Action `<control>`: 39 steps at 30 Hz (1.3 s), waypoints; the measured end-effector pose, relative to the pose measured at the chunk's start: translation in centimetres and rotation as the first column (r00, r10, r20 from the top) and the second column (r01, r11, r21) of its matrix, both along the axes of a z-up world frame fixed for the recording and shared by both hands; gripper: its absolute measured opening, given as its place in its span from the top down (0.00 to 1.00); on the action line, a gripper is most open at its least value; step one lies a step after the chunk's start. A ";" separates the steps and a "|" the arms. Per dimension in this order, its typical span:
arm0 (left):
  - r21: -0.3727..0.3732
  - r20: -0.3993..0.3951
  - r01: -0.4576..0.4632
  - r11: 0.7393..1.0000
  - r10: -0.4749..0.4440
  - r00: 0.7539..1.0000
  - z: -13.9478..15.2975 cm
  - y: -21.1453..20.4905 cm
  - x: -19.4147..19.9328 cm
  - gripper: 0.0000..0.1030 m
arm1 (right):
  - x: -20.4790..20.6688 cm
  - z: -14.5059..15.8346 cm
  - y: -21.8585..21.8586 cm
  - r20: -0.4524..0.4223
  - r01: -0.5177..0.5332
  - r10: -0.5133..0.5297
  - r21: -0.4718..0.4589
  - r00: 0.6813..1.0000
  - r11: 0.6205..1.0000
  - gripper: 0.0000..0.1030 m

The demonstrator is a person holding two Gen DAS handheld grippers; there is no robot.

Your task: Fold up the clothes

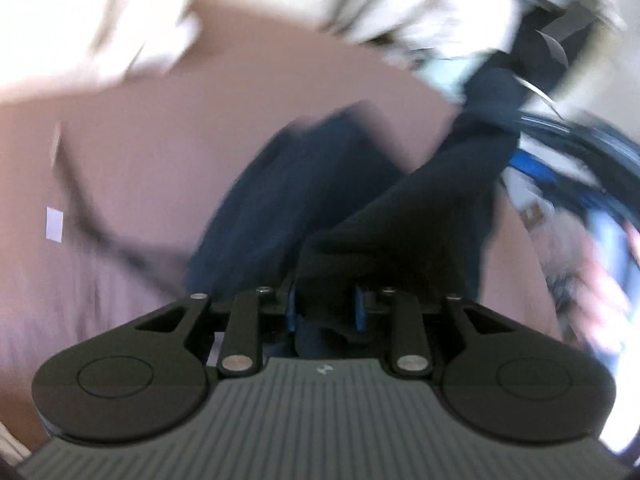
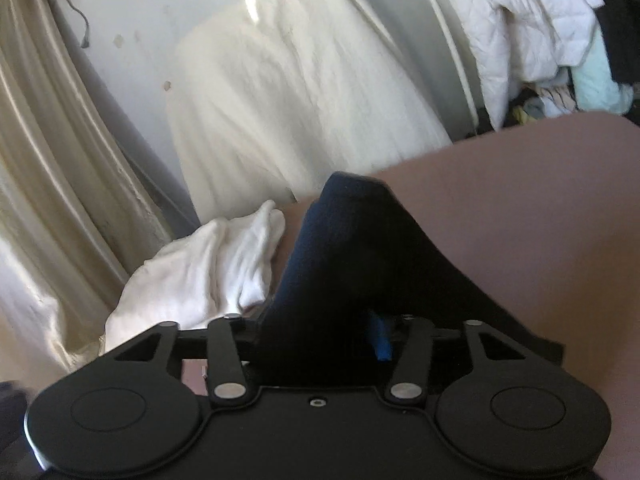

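The dark navy garment (image 1: 288,200) lay on the mauve bed sheet (image 1: 140,140), one end bunched up between the left gripper (image 1: 326,308) fingers — these were narrow and clamped on the cloth. In the right wrist view the same garment (image 2: 340,248) draped over the right gripper (image 2: 320,336); cloth hid one finger, so whether the pads pressed it I could not tell. A white garment (image 2: 200,272) lay crumpled just beside it — near the sheet's edge.

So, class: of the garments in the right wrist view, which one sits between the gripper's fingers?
The dark navy garment; the white garment lies beside it, and the white quilted jacket lies far off.
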State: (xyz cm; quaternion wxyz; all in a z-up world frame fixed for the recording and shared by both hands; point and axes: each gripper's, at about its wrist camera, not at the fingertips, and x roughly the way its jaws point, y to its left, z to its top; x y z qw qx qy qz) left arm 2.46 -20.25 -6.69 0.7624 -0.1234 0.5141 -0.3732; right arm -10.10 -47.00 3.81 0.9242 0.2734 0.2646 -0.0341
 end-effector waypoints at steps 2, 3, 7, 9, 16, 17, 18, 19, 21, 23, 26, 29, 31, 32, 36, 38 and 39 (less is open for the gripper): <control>-0.090 -0.024 -0.070 0.993 0.068 0.997 -2.1 1.6 0.1 0.76 | -3.2 -1.4 -0.9 0.061 -0.019 0.013 0.096 0.998 0.995 0.39; -0.131 -0.030 -0.101 0.986 0.098 0.995 -2.6 2.4 0.0 0.77 | -4.6 -1.8 -1.9 0.072 -0.010 0.001 0.129 0.997 0.992 0.38; -0.121 0.034 -0.109 0.987 0.114 0.993 -1.4 3.1 -1.0 0.77 | -12.6 -3.3 -5.6 0.089 0.086 -0.099 0.143 0.991 0.986 0.38; -0.016 0.146 -0.078 0.997 0.080 0.986 0.1 2.5 -2.0 0.77 | -14.5 -4.7 -7.1 0.059 0.124 -0.136 0.163 0.989 0.979 0.38; 0.041 0.298 -0.119 0.992 0.102 0.949 4.7 4.5 -4.0 0.80 | -12.3 -7.3 -2.4 -0.032 0.026 -0.025 0.049 0.999 0.998 0.37; 0.034 0.327 -0.114 0.993 0.097 0.940 5.3 4.5 -4.4 0.79 | -11.8 -7.2 -0.2 -0.048 -0.032 0.032 -0.007 0.998 0.999 0.37; 0.027 0.355 -0.107 0.994 0.090 0.931 5.8 4.4 -4.8 0.77 | -11.3 -7.5 2.4 -0.078 -0.087 0.081 -0.071 0.994 0.994 0.36; 0.016 0.374 -0.084 0.996 0.072 0.925 6.2 4.1 -5.1 0.75 | -11.0 -7.8 4.9 -0.107 -0.136 0.123 -0.128 0.987 0.982 0.36; -0.004 0.401 -0.041 0.999 0.039 0.915 6.3 3.2 -5.7 0.63 | -11.3 -9.1 9.4 -0.153 -0.194 0.164 -0.208 0.974 0.959 0.36; -0.001 0.416 -0.008 1.000 0.008 0.909 5.7 2.1 -5.9 0.55 | -11.7 -9.8 13.1 -0.184 -0.280 0.237 -0.261 0.954 0.924 0.36; 0.130 0.399 -0.054 0.990 -0.003 0.917 2.7 -0.2 -4.6 0.54 | -12.4 -9.3 15.9 -0.223 -0.385 0.321 -0.368 0.920 0.847 0.34; 0.118 0.268 -0.126 0.985 0.091 0.959 0.2 0.5 -1.8 0.43 | -13.1 -7.5 12.3 -0.166 -0.397 0.366 -0.242 0.916 0.885 0.36; 0.064 0.179 -0.149 0.987 0.136 0.974 0.0 1.4 -0.5 0.43 | -13.9 -6.2 7.9 -0.057 -0.320 0.315 -0.117 0.947 0.940 0.36; 0.065 0.181 -0.149 0.987 0.136 0.974 0.1 1.4 -0.5 0.43 | -14.4 -5.5 5.6 0.001 -0.267 0.267 -0.057 0.964 0.962 0.36; 0.189 0.332 -0.152 0.970 0.083 0.940 0.6 -0.7 -1.9 0.41 | -15.2 -4.7 -1.2 0.080 -0.023 0.034 -0.140 0.996 0.990 0.36; 0.233 0.375 -0.162 0.959 0.065 0.925 0.8 -1.5 -2.1 0.40 | -13.9 -5.5 -3.0 0.049 0.112 -0.101 -0.310 0.994 0.944 0.35; 0.243 0.375 -0.165 0.956 0.064 0.925 0.6 -1.6 -2.0 0.39 | -13.1 -6.3 -4.1 0.036 0.147 -0.143 -0.323 0.989 0.935 0.35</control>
